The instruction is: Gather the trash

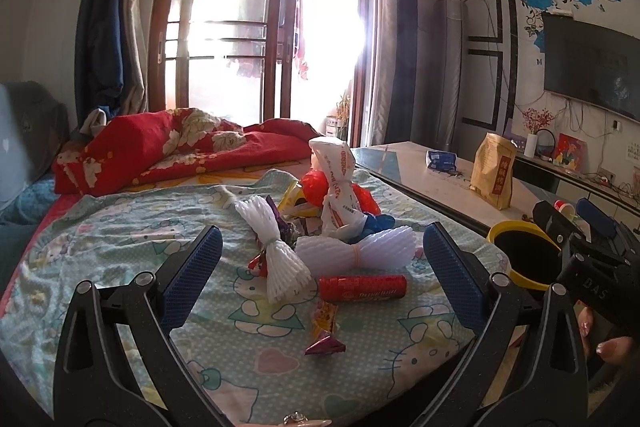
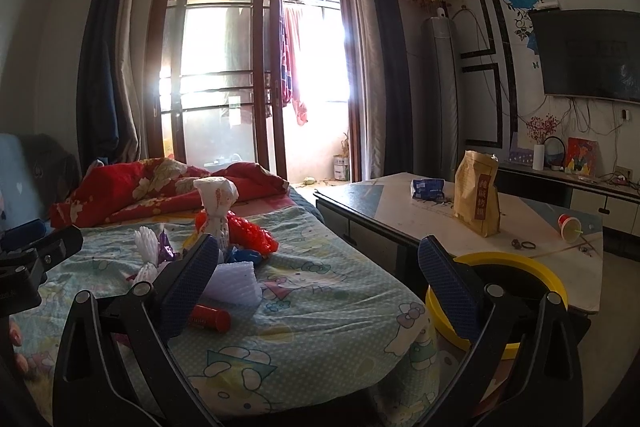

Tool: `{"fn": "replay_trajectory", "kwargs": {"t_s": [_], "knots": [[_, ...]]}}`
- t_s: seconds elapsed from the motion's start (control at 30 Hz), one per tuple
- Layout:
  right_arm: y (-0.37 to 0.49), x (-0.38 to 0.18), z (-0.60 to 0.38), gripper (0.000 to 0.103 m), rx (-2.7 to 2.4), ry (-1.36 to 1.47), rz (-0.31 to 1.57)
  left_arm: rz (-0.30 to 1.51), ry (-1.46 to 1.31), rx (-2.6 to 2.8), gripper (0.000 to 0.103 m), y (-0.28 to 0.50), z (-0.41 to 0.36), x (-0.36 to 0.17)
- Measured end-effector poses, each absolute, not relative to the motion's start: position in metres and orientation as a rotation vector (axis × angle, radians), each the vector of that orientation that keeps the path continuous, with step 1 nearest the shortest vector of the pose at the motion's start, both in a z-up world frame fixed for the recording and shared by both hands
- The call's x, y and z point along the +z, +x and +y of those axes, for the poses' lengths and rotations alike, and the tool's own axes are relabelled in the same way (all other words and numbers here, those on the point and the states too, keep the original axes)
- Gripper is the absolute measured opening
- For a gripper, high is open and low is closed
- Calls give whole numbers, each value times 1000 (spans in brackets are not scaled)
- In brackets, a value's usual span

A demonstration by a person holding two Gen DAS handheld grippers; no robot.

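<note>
A heap of trash lies on the cartoon-print sheet (image 1: 100, 267): two white foam nets (image 1: 276, 251), a red tube wrapper (image 1: 362, 289), a candy wrapper (image 1: 325, 327), a white printed bag (image 1: 338, 187) and red netting (image 2: 252, 235). My left gripper (image 1: 320, 275) hangs open just above the sheet, with the tube wrapper and nets between its blue pads. My right gripper (image 2: 318, 287) is open and empty over the bed's right edge, beside the yellow-rimmed bin (image 2: 532, 267). That bin (image 1: 516, 247) shows at the right in the left wrist view, partly behind the right gripper's body.
A red floral quilt (image 1: 160, 147) is bunched at the bed's far end. A low table (image 2: 400, 203) to the right carries a brown paper bag (image 2: 478, 195), a blue packet (image 2: 428, 187) and a tipped red cup (image 2: 570, 225). Glass doors stand behind; a TV hangs right.
</note>
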State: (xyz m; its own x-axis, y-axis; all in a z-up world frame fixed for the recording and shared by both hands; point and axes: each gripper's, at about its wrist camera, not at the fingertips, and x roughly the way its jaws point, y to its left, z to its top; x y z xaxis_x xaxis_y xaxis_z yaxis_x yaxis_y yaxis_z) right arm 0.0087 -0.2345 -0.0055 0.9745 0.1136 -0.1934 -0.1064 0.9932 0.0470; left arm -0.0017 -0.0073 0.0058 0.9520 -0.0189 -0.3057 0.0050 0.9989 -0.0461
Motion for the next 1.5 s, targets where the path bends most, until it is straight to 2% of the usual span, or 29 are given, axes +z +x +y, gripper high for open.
{"fn": "replay_trajectory", "kwargs": {"t_s": [0.47,0.83,1.1,1.17,1.2,1.37,1.5], "knots": [[13,-8,-221,98,204,17,248,341,-79,35,92,9,15,3],[20,-13,-154,98,437,-100,316,363,-131,160,92,25,62,8],[24,-28,-106,96,563,-207,416,447,-182,214,92,47,100,0],[24,-33,-97,91,603,-232,435,479,-187,221,92,58,109,-5],[26,-37,-91,84,633,-251,456,495,-187,225,92,62,112,-7],[34,-58,-71,72,750,-314,563,569,-206,188,92,93,123,-21],[38,-72,-61,67,776,-365,615,619,-208,111,92,119,117,-30]]}}
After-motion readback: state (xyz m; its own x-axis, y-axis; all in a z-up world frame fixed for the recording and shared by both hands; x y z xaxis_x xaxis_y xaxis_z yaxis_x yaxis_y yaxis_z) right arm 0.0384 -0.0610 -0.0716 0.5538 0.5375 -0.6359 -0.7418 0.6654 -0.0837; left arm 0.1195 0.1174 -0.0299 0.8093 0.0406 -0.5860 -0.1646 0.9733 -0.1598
